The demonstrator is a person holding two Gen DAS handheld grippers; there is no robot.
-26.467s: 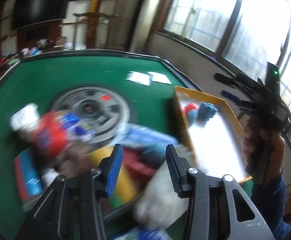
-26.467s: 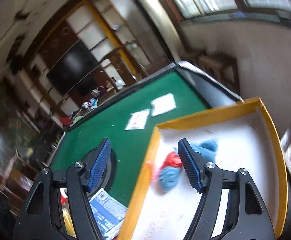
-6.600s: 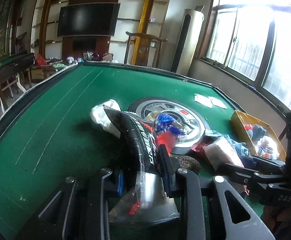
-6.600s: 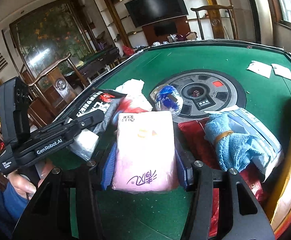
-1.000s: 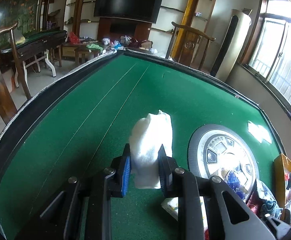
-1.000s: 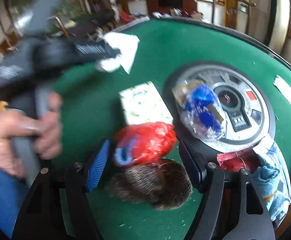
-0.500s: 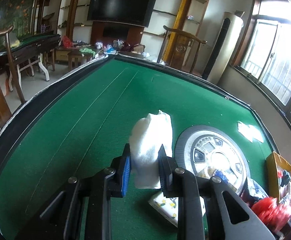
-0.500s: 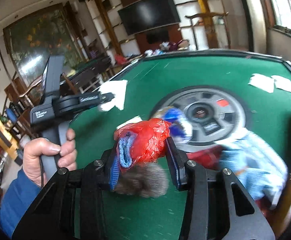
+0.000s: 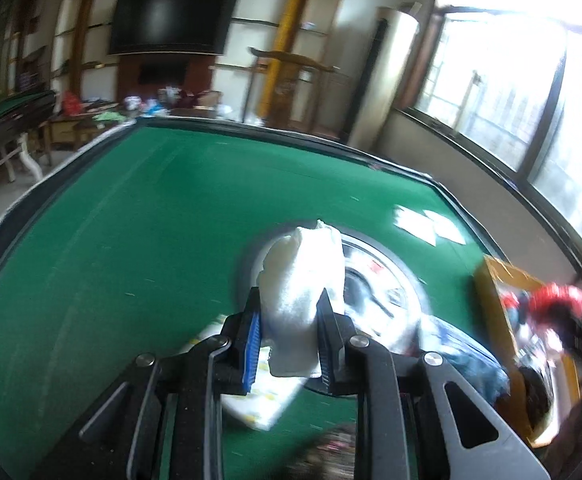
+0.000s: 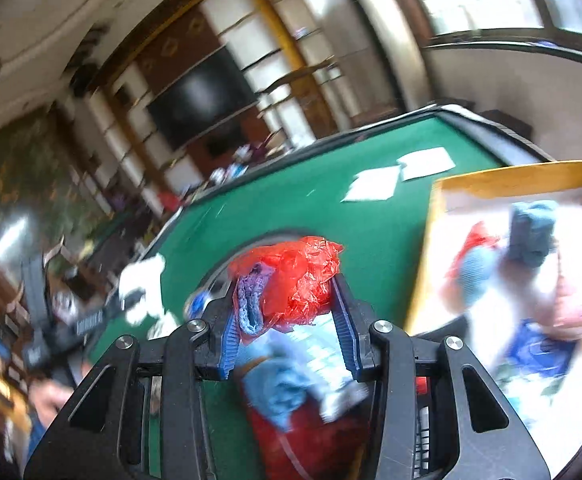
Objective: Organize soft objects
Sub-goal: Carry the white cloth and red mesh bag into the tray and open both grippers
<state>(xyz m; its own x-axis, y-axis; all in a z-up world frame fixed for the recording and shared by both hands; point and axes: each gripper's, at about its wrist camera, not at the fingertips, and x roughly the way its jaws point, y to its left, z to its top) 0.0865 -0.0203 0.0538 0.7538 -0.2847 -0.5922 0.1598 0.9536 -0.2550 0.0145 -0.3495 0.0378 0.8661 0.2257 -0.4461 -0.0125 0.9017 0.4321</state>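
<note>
1. Over the green table (image 9: 131,240), in the left wrist view, the left tongs (image 9: 289,336) are clamped tight on a white towel (image 9: 303,280) — the cloth stands up between the blue pads, clear of the felt, with the round centre panel (image 9: 387,292) behind it.
2. Risk here: only the towel's lower part sits in the pinch, and the picture is smeared with motion. A quick swing could let the loose top flop and drag the cloth out, or snag it on the white packet (image 9: 259,396) lying just below.
3. At the right edge of this view sits the yellow box (image 9: 491,284), with a red blur over it; I judge that to be the other load arriving.
4. Above the clutter, in the right wrist view, the right tongs (image 10: 287,320) are closed on a red plastic bag (image 10: 299,276) with a bluish cloth (image 10: 251,300) poking out on the left pad's side.
5. Risk here: the crinkly film is slippery, and that cloth looks only half tucked — it could slide free short of the yellow box (image 10: 511,178), which already holds several soft things, so the drop may land on the rim or spill.
</note>
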